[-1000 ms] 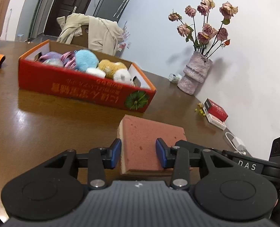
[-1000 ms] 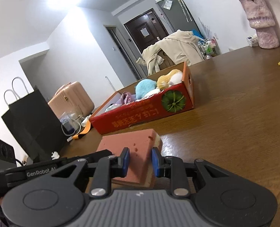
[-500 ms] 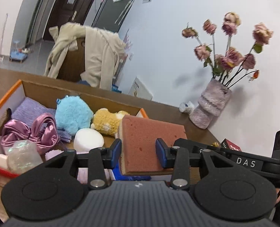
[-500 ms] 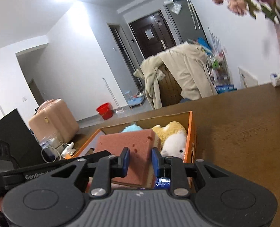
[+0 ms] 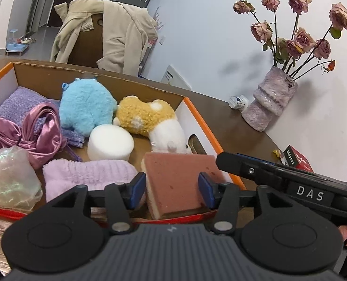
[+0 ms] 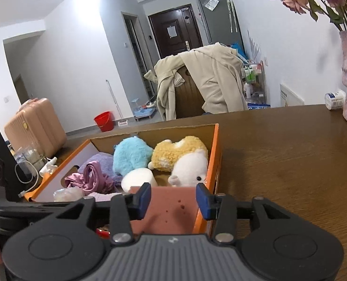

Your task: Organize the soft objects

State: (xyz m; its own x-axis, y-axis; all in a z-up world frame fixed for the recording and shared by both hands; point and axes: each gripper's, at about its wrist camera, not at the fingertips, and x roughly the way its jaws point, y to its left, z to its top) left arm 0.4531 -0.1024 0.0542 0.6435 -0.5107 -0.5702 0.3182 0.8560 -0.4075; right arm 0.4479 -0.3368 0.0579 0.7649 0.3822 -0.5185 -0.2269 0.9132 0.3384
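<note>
Release step: pink sponge [image 5: 175,182] lower centre of frame, over box [image 5: 211,128]; both grippers [image 5: 171,188] [image 6: 172,200] just opening, pads apart from sponge. Next: withdraw clear.

My left gripper [image 5: 172,190] has matt black plastic arms and smooth blue pads; its housing is ribbed grey plastic. The sponge [image 5: 178,182] between the pads is porous, rough and reddish, with a paler foam layer beneath. The cardboard box [image 5: 126,79] shows raw brown paperboard inside and glossy orange print on its rim. Inside the box: a fluffy blue plush toy [image 5: 86,107], a curly yellow plush toy [image 5: 145,114], a shiny pink satin cloth [image 5: 32,135], and a smooth white foam puff [image 5: 110,144]. Under the box, the wooden table [image 6: 290,154] is glossy and grained.
</note>
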